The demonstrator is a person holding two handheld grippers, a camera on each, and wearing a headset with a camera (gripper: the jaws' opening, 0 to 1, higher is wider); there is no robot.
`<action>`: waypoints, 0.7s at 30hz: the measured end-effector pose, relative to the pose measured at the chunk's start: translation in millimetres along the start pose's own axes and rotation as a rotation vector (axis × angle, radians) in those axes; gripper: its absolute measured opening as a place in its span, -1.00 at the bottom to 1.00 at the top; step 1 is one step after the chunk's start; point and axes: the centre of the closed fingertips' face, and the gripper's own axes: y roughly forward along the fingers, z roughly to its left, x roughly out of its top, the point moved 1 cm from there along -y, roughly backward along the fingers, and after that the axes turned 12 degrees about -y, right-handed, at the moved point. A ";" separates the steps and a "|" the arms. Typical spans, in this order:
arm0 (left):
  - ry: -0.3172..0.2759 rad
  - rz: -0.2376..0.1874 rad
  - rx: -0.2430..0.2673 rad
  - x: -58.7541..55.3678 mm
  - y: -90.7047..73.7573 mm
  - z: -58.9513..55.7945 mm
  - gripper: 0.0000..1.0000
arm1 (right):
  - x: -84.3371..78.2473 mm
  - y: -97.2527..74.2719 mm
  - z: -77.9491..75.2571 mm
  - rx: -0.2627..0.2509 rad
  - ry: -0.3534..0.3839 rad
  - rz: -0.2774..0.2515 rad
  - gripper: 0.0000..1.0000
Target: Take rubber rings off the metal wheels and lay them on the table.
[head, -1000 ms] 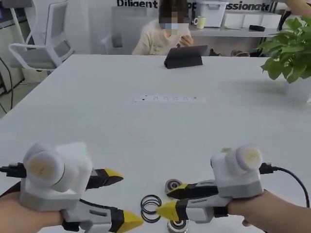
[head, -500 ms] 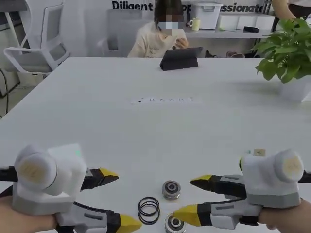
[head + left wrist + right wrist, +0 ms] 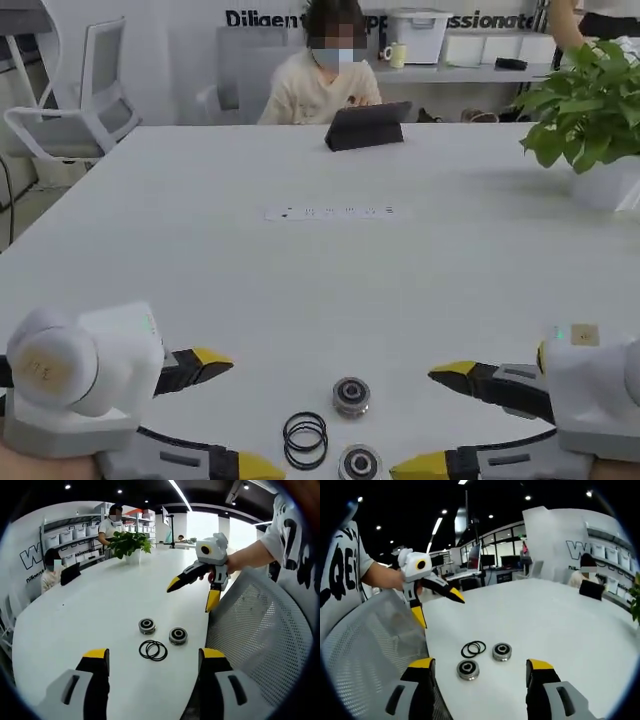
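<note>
Left gripper and right gripper, jaws spread and empty, flank two wheels; rings lie loose on the table, seemingly already removed.

- The left gripper is hovering low at the left of the head view, its jaws standing wide apart and gripping nothing.
- The right gripper is hovering opposite, its jaws likewise spread wide and gripping nothing.
- Both sets of yellow tips are pointing inward, facing each other.
- The right forearm and the left forearm are showing bare behind their grippers.
</note>
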 end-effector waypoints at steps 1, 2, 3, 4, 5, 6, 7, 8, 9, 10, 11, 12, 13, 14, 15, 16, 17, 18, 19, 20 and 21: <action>0.003 0.001 0.001 -0.2 -0.9 -0.2 0.41 | -0.5 -1.4 -0.1 -0.002 -0.004 0.001 0.48; 0.004 0.001 0.001 -0.2 -1.5 -0.4 0.42 | -1.1 -2.7 -0.1 -0.004 -0.007 0.004 0.49; 0.006 0.000 0.002 0.0 -2.3 -0.5 0.43 | -2.0 -4.4 -0.2 -0.006 -0.013 0.008 0.50; 0.005 -0.001 0.002 0.2 -2.9 -0.8 0.44 | -2.6 -5.6 -0.2 -0.007 -0.016 0.010 0.51; 0.002 -0.004 0.002 0.4 -3.7 -1.2 0.45 | -3.9 -7.2 -0.5 -0.008 -0.020 0.014 0.51; 0.000 -0.006 0.003 0.4 -4.1 -1.2 0.45 | -4.8 -8.2 -0.7 -0.009 -0.023 0.016 0.52; -0.001 -0.007 0.002 -0.1 -4.5 -1.5 0.46 | -5.8 -9.7 -0.8 -0.013 -0.026 0.019 0.53; -0.003 -0.006 0.002 -0.8 -4.4 -1.6 0.46 | -6.7 -10.6 -0.9 -0.014 -0.025 0.022 0.53; -0.004 -0.006 0.002 -1.5 -4.4 -1.8 0.47 | -7.2 -11.6 -0.8 -0.014 -0.023 0.023 0.54; -0.007 -0.004 0.001 -2.2 -4.3 -2.5 0.47 | -8.3 -13.0 -0.9 -0.016 -0.016 0.023 0.54; -0.011 -0.002 -0.002 -3.1 -4.2 -3.4 0.48 | -9.4 -13.9 -1.4 -0.019 -0.013 0.024 0.54; -0.013 -0.002 -0.002 -3.6 -4.1 -3.7 0.48 | -10.1 -14.7 -1.6 -0.021 -0.013 0.025 0.54; -0.015 -0.003 -0.002 -3.9 -4.1 -4.0 0.48 | -10.7 -15.5 -1.5 -0.022 -0.013 0.025 0.54; -0.016 -0.004 -0.002 -4.0 -4.1 -4.2 0.49 | -11.5 -16.4 -1.8 -0.027 -0.014 0.028 0.54; -0.015 -0.004 -0.002 -4.1 -4.2 -4.4 0.49 | -12.1 -17.0 -1.8 -0.027 -0.015 0.029 0.54; -0.014 -0.003 -0.001 -4.1 -4.5 -4.4 0.49 | -13.1 -17.7 -1.7 -0.028 -0.021 0.034 0.54; -0.013 -0.003 0.000 -4.2 -4.8 -4.4 0.49 | -14.0 -18.5 -1.7 -0.029 -0.026 0.039 0.55; -0.011 -0.002 0.001 -4.2 -5.1 -4.4 0.49 | -15.0 -19.2 -1.6 -0.030 -0.032 0.044 0.55; -0.011 -0.002 0.002 -4.2 -5.5 -4.2 0.49 | -15.8 -19.8 -1.3 -0.029 -0.038 0.049 0.55; -0.012 -0.003 0.003 -4.2 -6.0 -3.7 0.49 | -16.8 -20.5 -0.9 -0.029 -0.045 0.055 0.55; -0.013 -0.004 0.004 -4.1 -6.3 -3.3 0.49 | -17.6 -20.9 -0.8 -0.029 -0.051 0.060 0.55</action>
